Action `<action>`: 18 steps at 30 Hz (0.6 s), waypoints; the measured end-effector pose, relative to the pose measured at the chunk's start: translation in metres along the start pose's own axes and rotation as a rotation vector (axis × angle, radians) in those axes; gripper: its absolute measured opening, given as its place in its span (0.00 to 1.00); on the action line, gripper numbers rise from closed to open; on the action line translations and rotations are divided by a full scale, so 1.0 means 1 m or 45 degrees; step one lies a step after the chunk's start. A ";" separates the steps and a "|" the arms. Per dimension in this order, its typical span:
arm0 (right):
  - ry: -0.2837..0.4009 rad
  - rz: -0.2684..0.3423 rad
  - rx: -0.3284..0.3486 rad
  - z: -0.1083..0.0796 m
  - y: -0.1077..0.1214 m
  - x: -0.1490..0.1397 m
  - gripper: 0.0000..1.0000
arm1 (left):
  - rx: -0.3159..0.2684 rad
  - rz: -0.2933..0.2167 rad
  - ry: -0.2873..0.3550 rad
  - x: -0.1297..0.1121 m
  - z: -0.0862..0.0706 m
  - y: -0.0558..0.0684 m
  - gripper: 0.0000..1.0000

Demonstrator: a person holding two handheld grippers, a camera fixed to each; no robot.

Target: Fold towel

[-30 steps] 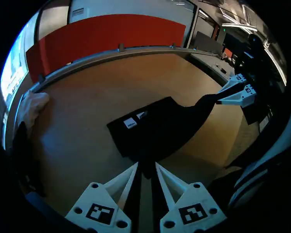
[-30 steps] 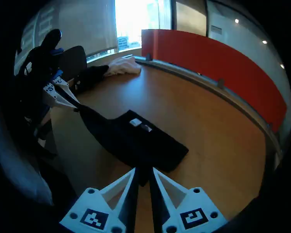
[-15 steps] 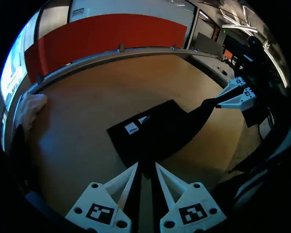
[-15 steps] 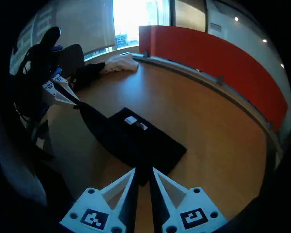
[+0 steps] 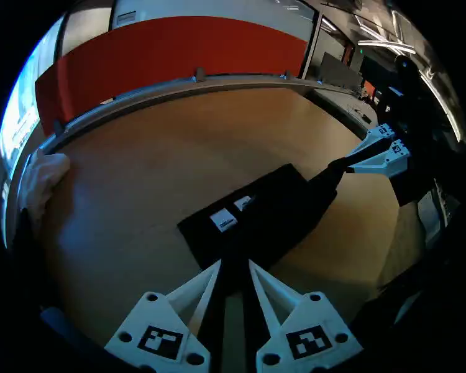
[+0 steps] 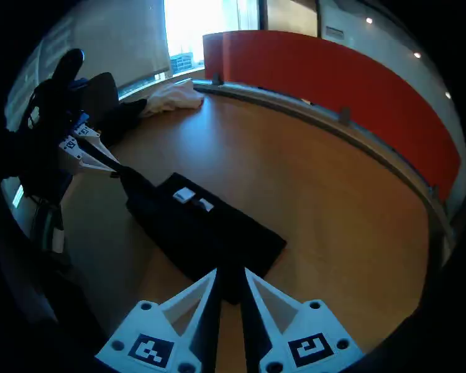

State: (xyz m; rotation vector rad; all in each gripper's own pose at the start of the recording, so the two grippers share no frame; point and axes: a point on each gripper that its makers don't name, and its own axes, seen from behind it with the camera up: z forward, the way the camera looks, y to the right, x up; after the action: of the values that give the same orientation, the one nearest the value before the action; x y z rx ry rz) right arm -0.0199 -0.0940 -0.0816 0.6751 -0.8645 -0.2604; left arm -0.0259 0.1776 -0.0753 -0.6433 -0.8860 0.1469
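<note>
Broad wooden table [image 5: 140, 174], backed by a red screen [image 5: 171, 50]. Lying near the front edge, far half flat on the wood: black towel [image 5: 270, 214]. Pushed to the far corner, well apart, likely to keep the working space free: white cloth [image 6: 171, 96] beside a dark heap [image 6: 118, 115]. Closed on one near towel corner: left gripper [image 5: 234, 268]. Clamped likewise on the other corner: right gripper [image 6: 232, 273]. Both corners held slightly raised, probably so the edge can travel over evenly for the fold. Facing up on the towel: two white tags [image 5: 223, 219].
</note>
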 end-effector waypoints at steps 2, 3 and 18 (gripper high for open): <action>-0.006 0.018 0.006 0.003 0.002 -0.001 0.17 | -0.001 0.001 -0.007 0.000 0.005 -0.002 0.15; -0.011 0.024 0.008 0.005 0.003 -0.002 0.17 | -0.003 0.004 -0.009 0.000 0.008 -0.003 0.15; -0.056 0.053 -0.018 0.032 0.017 -0.011 0.19 | 0.006 0.058 -0.038 0.000 0.039 -0.018 0.15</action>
State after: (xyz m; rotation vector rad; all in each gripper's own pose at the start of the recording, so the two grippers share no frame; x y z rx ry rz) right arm -0.0527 -0.0899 -0.0625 0.6392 -0.9168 -0.2446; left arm -0.0585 0.1809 -0.0469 -0.6584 -0.9000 0.2002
